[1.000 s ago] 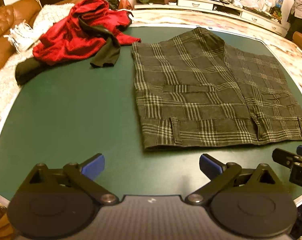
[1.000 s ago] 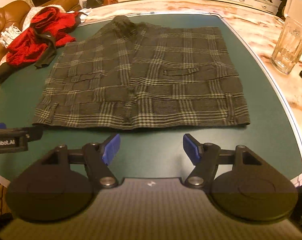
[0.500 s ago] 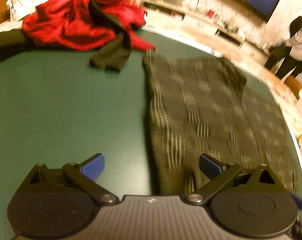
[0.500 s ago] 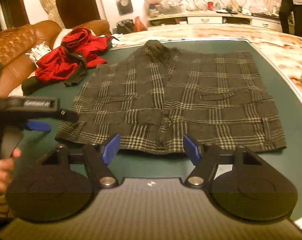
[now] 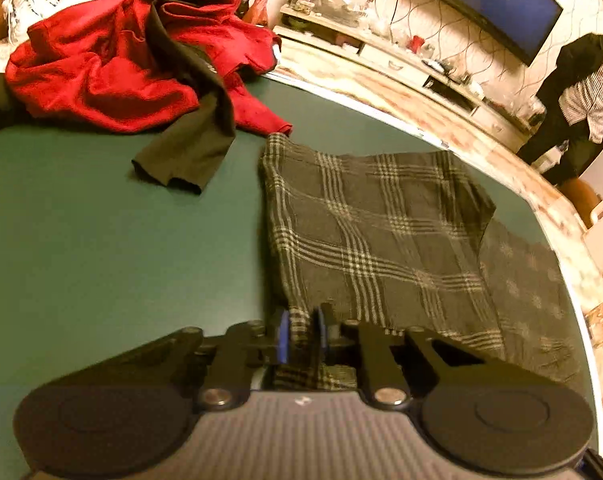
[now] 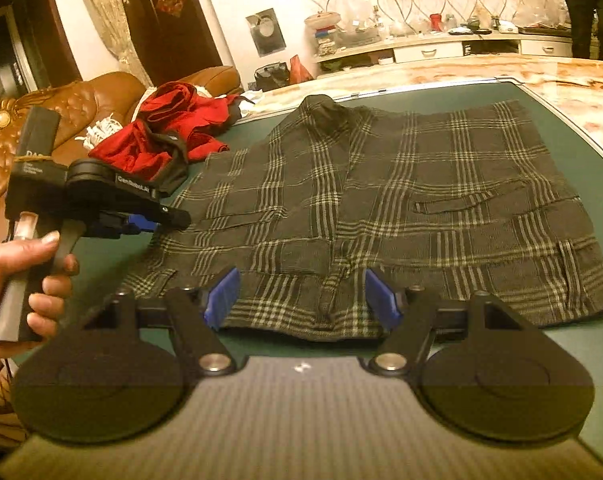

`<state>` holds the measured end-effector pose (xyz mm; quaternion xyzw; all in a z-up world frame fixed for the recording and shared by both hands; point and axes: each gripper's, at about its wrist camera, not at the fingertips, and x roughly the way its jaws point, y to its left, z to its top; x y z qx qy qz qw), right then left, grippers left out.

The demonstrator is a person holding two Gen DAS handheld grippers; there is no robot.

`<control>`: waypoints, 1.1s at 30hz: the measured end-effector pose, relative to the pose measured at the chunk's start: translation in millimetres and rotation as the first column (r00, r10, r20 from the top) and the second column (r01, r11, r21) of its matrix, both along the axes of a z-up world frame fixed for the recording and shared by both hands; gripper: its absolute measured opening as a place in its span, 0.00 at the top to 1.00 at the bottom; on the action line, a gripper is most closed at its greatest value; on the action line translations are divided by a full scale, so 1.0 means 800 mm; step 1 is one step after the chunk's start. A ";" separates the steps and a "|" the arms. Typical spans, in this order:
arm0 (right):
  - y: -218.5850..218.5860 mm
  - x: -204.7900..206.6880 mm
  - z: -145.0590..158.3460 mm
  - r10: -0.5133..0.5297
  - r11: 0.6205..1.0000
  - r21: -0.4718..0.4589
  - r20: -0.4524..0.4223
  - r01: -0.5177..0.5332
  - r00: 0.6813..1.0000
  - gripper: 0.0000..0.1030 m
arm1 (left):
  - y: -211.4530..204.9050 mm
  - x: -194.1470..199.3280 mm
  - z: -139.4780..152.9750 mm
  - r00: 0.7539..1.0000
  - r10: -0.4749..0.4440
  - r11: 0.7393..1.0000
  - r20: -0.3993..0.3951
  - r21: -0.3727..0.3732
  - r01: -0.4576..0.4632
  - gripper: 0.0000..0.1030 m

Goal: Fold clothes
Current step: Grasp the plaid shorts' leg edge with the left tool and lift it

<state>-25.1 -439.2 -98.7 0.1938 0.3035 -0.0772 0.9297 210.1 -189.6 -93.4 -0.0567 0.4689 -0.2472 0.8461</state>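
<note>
Dark plaid shorts (image 6: 381, 208) lie flat on the green table (image 6: 561, 356), waistband toward me. My left gripper (image 5: 301, 336) is shut on the shorts' (image 5: 381, 240) left waistband corner; plaid cloth shows between its blue pads. In the right wrist view the left gripper (image 6: 157, 220) sits at that left corner, held by a hand. My right gripper (image 6: 301, 296) is open, its blue pads apart just above the middle of the waistband, holding nothing.
A red and black garment (image 5: 133, 64) is heaped at the table's (image 5: 81, 240) far left, beside a brown sofa (image 6: 61, 120). A person (image 5: 581, 100) stands at the far right by a TV cabinet. The table's marble rim (image 6: 561, 76) runs along the far side.
My left gripper has moved in to the shorts' left corner and shut on it. My right gripper has come forward to the waistband's middle, still open.
</note>
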 end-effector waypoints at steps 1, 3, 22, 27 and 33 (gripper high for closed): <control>-0.004 0.000 0.000 -0.006 1.000 0.007 0.002 0.006 1.000 0.25 | 0.001 0.000 0.001 1.000 -0.004 1.000 0.007 -0.006 0.004 0.88; -0.013 0.000 0.001 -0.027 0.999 0.022 0.009 0.027 1.000 0.25 | 0.004 0.000 0.005 1.000 -0.004 1.000 0.007 -0.029 0.004 0.90; 0.073 0.005 0.074 0.052 0.970 -0.244 0.250 0.011 0.967 0.25 | -0.106 -0.038 0.149 0.942 -0.301 0.931 0.148 -0.168 0.323 0.91; 0.068 0.007 0.054 0.194 0.965 -0.222 0.240 -0.141 0.951 0.25 | -0.100 -0.022 0.153 0.947 -0.308 0.933 0.093 -0.167 0.320 0.91; 0.100 0.021 0.036 0.205 0.912 -0.397 0.215 -0.106 0.955 0.25 | -0.109 -0.020 0.150 0.946 -0.318 0.931 0.066 -0.165 0.325 0.91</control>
